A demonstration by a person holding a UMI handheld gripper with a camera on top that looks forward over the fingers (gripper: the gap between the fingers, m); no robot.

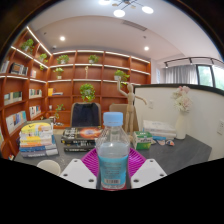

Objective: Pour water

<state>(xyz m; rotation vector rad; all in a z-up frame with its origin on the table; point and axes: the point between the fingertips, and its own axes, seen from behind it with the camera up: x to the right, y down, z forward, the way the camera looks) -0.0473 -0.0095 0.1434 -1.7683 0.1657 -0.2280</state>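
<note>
Bottle standing upright between fingers of hand-held gripper, blue cap on top, magenta pads showing at either side. Cannot tell whether fingers are pressing on it or merely flanking it. Sitting on grey counter. Books stacking up to the left beyond it; vase with flowers standing well to the right.
</note>
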